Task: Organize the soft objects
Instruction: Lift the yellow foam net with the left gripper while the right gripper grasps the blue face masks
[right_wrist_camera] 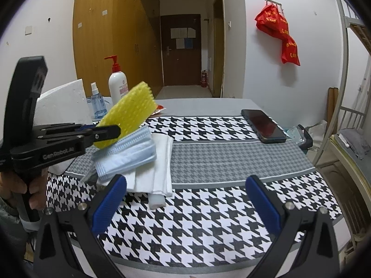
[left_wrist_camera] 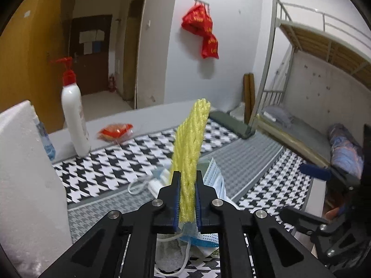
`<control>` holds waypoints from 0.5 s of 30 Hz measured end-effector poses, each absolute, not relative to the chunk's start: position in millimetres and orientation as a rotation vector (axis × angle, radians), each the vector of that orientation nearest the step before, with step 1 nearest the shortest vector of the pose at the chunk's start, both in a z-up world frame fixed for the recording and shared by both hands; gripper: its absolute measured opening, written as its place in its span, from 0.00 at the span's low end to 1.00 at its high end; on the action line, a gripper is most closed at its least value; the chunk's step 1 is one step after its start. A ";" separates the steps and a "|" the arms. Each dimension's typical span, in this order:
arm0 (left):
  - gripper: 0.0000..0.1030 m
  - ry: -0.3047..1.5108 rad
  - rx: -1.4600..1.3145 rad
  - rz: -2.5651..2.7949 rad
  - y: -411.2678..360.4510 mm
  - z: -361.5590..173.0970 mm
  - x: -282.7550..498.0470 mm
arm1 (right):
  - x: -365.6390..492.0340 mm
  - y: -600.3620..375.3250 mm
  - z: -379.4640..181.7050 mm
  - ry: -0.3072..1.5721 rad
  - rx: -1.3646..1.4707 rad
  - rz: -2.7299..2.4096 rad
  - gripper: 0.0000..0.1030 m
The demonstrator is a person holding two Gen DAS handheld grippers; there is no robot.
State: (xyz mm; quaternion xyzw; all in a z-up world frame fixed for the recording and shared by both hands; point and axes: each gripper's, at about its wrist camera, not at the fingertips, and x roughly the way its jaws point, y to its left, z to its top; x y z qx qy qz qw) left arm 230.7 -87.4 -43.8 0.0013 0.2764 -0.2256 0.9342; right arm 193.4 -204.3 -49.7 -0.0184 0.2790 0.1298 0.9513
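Note:
A yellow foam net sleeve (left_wrist_camera: 190, 143) stands up between the pads of my left gripper (left_wrist_camera: 187, 180), which is shut on its lower end. The right wrist view shows the same sleeve (right_wrist_camera: 128, 115) held in the left gripper (right_wrist_camera: 116, 131), slanting above a stack of blue face masks (right_wrist_camera: 125, 153). The masks lie on folded white cloths (right_wrist_camera: 160, 162), with a small white foam piece (right_wrist_camera: 157, 200) at the front. My right gripper (right_wrist_camera: 185, 180) is open over the houndstooth tablecloth (right_wrist_camera: 208, 220), nothing between its blue pads (right_wrist_camera: 110, 206).
A white foam block (left_wrist_camera: 25, 173), a blue spray bottle (right_wrist_camera: 97, 104) and a red-capped pump bottle (left_wrist_camera: 74, 113) stand at the table's left. A red packet (left_wrist_camera: 116, 131) lies behind. A dark phone (right_wrist_camera: 263, 125) rests far right. A bunk bed (left_wrist_camera: 301, 53) is beyond the table.

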 end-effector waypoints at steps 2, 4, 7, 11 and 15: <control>0.11 0.533 -0.019 -0.460 -79.1 -38.9 226.8 | 196.1 -202.0 -49.4 0.571 -0.023 0.279 1.00; 0.11 0.514 -0.035 -0.445 -73.1 -35.1 224.3 | 199.3 -198.1 -49.2 0.576 -0.010 0.294 1.00; 0.11 0.481 -0.033 -0.412 -67.5 -32.2 221.5 | 204.1 -188.8 -47.8 0.578 -0.009 0.315 1.00; 0.11 0.456 -0.012 -0.350 -62.2 -33.9 221.5 | 213.8 -174.3 -47.6 0.593 -0.006 0.347 1.00; 0.11 0.461 -0.032 -0.329 -56.4 -37.8 226.7 | 227.3 -165.9 -45.9 0.610 0.018 0.369 1.00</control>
